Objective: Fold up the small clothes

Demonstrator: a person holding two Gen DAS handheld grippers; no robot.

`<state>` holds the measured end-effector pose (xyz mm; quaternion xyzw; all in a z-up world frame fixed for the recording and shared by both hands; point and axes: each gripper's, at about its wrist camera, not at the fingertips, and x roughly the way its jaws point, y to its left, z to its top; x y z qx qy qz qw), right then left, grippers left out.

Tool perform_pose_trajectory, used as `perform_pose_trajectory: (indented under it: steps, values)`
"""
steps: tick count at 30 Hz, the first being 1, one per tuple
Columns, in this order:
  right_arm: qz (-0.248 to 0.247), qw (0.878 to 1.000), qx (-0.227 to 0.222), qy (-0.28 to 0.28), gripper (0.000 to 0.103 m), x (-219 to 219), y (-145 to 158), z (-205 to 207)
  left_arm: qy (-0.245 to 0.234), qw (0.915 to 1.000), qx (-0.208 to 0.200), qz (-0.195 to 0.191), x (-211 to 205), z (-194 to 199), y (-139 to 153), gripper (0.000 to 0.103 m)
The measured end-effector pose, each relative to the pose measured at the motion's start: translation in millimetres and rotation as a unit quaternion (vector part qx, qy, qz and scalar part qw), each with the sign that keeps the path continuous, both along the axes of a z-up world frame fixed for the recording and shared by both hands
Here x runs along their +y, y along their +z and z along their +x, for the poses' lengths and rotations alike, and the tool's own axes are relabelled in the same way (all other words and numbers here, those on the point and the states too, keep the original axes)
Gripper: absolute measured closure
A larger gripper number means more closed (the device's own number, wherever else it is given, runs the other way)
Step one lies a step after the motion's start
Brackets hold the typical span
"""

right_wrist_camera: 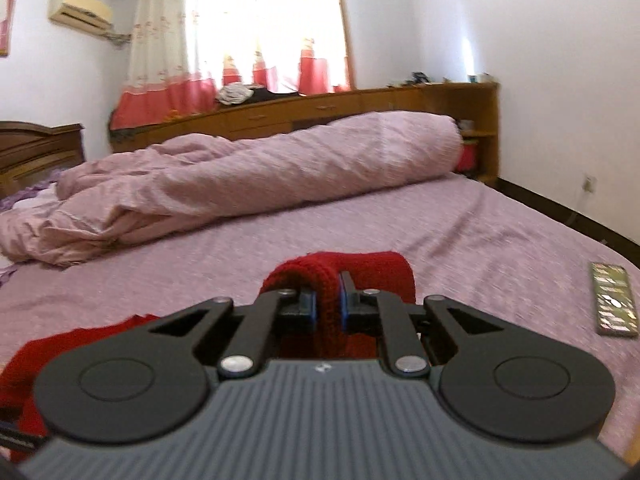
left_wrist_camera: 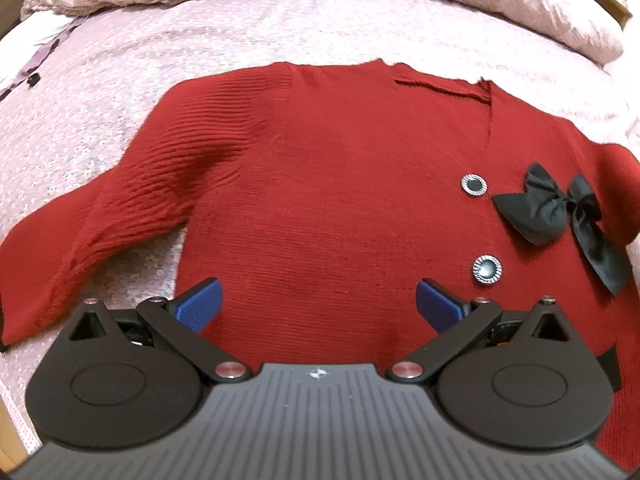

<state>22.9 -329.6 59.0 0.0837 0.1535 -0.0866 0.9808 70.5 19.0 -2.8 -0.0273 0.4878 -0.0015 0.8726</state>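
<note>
A small red knit cardigan (left_wrist_camera: 320,184) lies spread on the pink bedsheet, with two silver buttons (left_wrist_camera: 474,184) and a black bow (left_wrist_camera: 560,216) on its right side. Its left sleeve (left_wrist_camera: 80,240) stretches out to the left. My left gripper (left_wrist_camera: 319,300) is open and empty just above the cardigan's lower body. In the right wrist view, my right gripper (right_wrist_camera: 327,300) is shut on a bunched fold of the red knit (right_wrist_camera: 340,276) and holds it above the bed.
A rumpled pink duvet (right_wrist_camera: 240,184) lies across the far side of the bed. A patterned flat case (right_wrist_camera: 614,298) rests on the sheet at the right. A wooden headboard shelf (right_wrist_camera: 360,108) and a curtained window stand behind.
</note>
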Motion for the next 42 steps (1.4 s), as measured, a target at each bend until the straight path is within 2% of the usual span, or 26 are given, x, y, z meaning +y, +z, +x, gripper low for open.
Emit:
perform_pose_trajectory:
  steps: [6, 11, 15, 21, 27, 32, 38, 41, 42]
  values:
    - [-0.019, 0.999, -0.018, 0.047, 0.089, 40.7, 12.5, 27.0, 0.018, 0.9998, -0.001, -0.006, 17.3, 0.8, 0.2, 0.000]
    - [-0.035, 0.995, -0.007, 0.097, 0.089, 77.7, 9.5, 49.0, 0.029, 0.9995, 0.002, -0.009, 29.2, 3.3, -1.7, 0.000]
    - [-0.047, 0.991, 0.013, 0.128, 0.089, 106.0, -5.6, 64.8, 0.039, 0.9992, 0.002, -0.010, 37.7, 6.2, -4.3, 0.000]
    - [-0.059, 0.982, 0.059, 0.172, 0.089, 146.2, -45.6, 81.7, 0.044, 0.9990, 0.007, -0.007, 46.4, 10.9, -11.8, 0.000]
    - [-0.047, 0.975, 0.094, 0.193, 0.087, 163.9, -75.2, 88.4, 0.049, 0.9987, 0.012, -0.006, 52.7, 15.5, -19.4, 0.000]
    - [-0.008, 0.969, 0.134, 0.206, 0.087, 168.0, -94.9, 95.7, 0.053, 0.9985, 0.016, -0.008, 54.6, 17.7, -21.8, 0.000]
    - [0.024, 0.968, 0.152, 0.196, 0.083, 163.0, -96.7, 91.3, 0.044, 0.9990, 0.005, -0.004, 49.8, 17.1, -16.0, 0.000]
    - [0.039, 0.967, 0.163, 0.191, 0.077, 157.9, -91.6, 86.6, 0.039, 0.9992, -0.002, -0.002, 46.4, 15.8, -12.0, 0.000]
    - [0.045, 0.967, 0.166, 0.187, 0.069, 155.7, -90.4, 84.1, 0.036, 0.9993, -0.004, 0.001, 44.9, 15.4, -10.5, 0.000]
